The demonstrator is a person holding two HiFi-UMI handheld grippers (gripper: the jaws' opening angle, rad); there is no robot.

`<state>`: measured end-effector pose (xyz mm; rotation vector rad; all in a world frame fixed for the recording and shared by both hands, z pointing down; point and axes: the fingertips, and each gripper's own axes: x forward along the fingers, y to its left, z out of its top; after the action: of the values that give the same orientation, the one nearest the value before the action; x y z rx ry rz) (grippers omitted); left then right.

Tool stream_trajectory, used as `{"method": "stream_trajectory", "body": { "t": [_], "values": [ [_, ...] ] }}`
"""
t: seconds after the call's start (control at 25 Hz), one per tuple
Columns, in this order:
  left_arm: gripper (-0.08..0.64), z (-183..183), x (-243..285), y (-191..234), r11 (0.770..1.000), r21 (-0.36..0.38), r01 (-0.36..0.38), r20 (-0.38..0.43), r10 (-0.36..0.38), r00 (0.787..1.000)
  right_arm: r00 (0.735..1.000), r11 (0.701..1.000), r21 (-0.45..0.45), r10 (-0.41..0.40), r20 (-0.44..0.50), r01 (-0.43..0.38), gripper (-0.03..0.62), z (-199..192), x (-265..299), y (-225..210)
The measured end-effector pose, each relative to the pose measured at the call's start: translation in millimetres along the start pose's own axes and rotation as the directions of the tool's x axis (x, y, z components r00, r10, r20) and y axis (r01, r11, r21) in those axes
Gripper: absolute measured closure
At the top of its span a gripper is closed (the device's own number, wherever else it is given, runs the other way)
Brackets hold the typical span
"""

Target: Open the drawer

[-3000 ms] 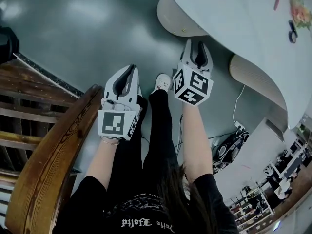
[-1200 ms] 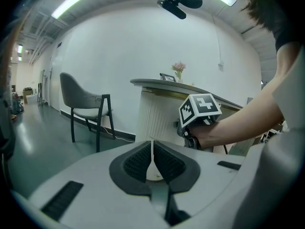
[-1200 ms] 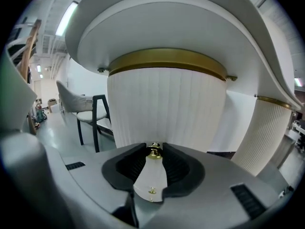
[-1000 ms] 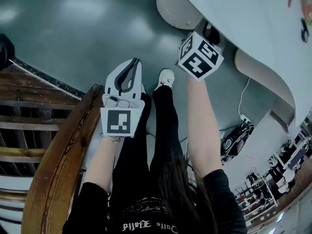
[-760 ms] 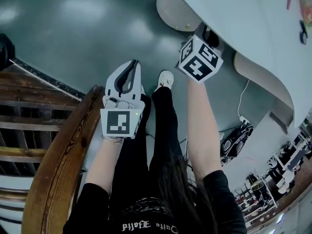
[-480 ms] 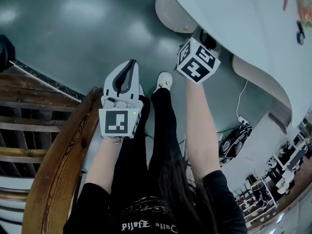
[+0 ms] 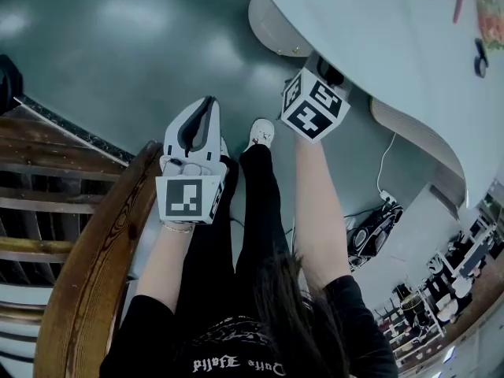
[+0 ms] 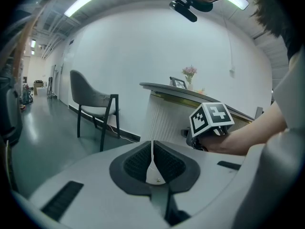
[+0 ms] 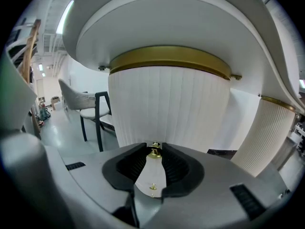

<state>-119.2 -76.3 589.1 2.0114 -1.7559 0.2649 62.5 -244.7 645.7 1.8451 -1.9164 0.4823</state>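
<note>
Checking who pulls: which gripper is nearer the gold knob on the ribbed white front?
Right. The right gripper grips the gold knob between its jaw tips; the left gripper, jaws together, is held back above the floor, well clear of it.

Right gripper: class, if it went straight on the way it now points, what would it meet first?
The right gripper already clamps the gold knob; straight on, it would likely meet the white ribbed drawer front just behind.
</note>
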Motion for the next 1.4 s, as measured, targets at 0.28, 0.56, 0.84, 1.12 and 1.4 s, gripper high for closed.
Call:
{"method": "stream_trajectory", "body": {
  "t": [0.28,0.56,0.84,1.12,1.4],
  "values": [
    [0.528,0,-1,3,1.0,-0.008,-0.006,0.002,0.006,1.0,1.0,1.0,-0.017,0.007,0.003,-0.007,0.469,0,-2,2],
    [0.528,5,2,5,1.0,-0.025,-0.018,0.019,0.018,1.0,1.0,1.0,-0.01,-0.001,-0.009,0.001,0.469,0,-2,1],
    [0.528,8,6,5,0.999,-0.04,-0.024,0.029,0.025,0.999,1.0,1.0,-0.02,-0.013,-0.017,0.012,0.469,0,-1,-1],
    [0.528,9,10,9,0.998,-0.047,-0.03,0.032,0.032,0.999,1.0,0.999,-0.03,-0.02,-0.017,0.019,0.469,0,-1,0],
    [0.528,14,15,10,0.998,-0.046,-0.031,0.035,0.033,0.999,1.0,0.999,-0.039,-0.023,-0.021,0.022,0.469,1,-1,-2]
  ]
}}
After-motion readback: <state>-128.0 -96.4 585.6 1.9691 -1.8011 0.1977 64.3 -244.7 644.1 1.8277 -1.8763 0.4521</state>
